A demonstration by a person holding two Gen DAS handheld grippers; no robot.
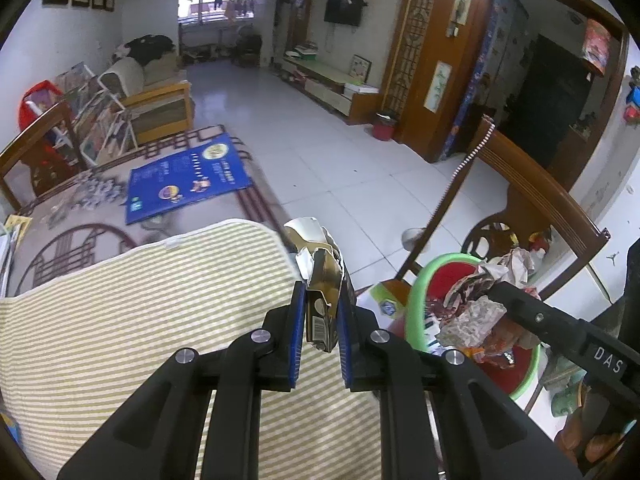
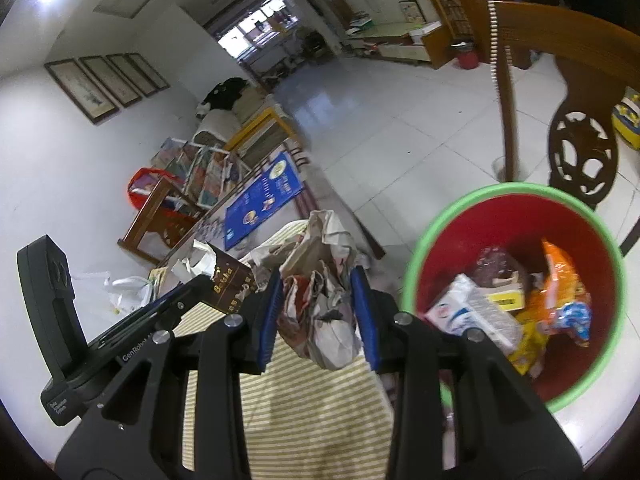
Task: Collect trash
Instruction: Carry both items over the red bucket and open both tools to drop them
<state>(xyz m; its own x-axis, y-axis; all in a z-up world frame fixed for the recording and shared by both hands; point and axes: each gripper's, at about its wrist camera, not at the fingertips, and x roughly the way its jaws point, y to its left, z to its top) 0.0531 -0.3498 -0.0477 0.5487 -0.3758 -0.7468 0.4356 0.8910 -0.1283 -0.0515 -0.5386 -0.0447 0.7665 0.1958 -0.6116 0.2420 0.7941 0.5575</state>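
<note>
My left gripper (image 1: 322, 294) is shut on a torn brown cardboard box (image 1: 322, 308) and holds it above the edge of the striped cloth (image 1: 140, 304). The same box (image 2: 230, 284) shows in the right wrist view. My right gripper (image 2: 318, 284) is shut on a wad of crumpled paper (image 2: 324, 304), seen also in the left wrist view (image 1: 476, 312) over the bin. The red bin with a green rim (image 2: 516, 190) stands to the right and holds an orange snack bag (image 2: 560, 288) and a white packet (image 2: 476, 312).
A wooden chair (image 1: 532, 196) stands behind the bin (image 1: 416, 308). A blue poster (image 1: 188, 178) lies on the patterned table top (image 1: 80, 236) beyond the cloth. Tiled floor (image 1: 328, 128) stretches away behind. A white plastic bag (image 2: 128, 288) lies at the left.
</note>
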